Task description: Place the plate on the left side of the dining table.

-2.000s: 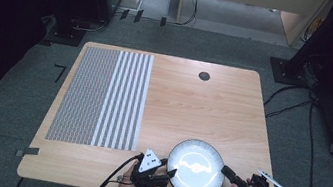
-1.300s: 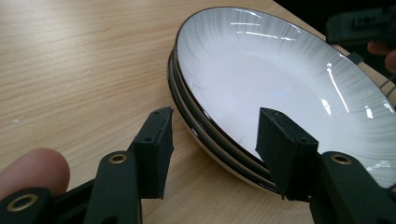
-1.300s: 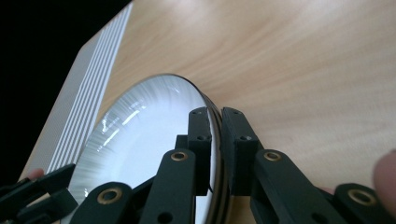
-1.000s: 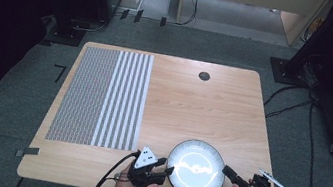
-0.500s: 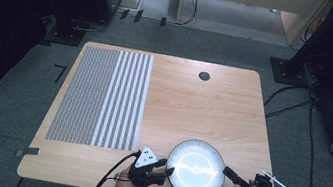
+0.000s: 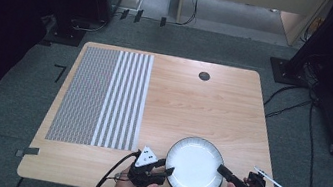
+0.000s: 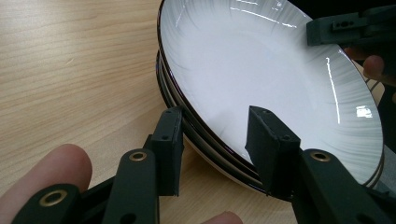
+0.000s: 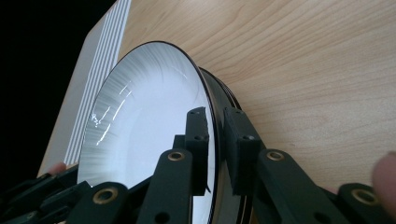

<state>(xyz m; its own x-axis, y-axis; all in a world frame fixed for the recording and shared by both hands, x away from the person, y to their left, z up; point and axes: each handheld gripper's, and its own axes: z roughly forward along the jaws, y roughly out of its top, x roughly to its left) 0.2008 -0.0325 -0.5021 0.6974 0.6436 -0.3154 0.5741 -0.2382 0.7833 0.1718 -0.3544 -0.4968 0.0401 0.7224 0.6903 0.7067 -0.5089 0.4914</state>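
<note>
Stack of plates [image 6: 193, 166] sits at near edge of bench [image 6: 213, 106], between my two hands. My right hand-held gripper [image 8: 215, 121] pinches top plate rim; jaws just eased slightly. My left hand-held gripper [image 7: 212, 133] straddles opposite rim of stack, pads not pressing.

Risks: glazed rim slipping out, top plate tilting, lower plates dragged off bench edge.

No readable writing or brand.

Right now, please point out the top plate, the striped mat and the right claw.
Top plate [image 6: 193, 164], high view, white centre.
Striped mat [image 6: 103, 96], high view, its middle.
Right claw [image 8: 214, 140], right gripper view, between its tips at the plate rim.
</note>
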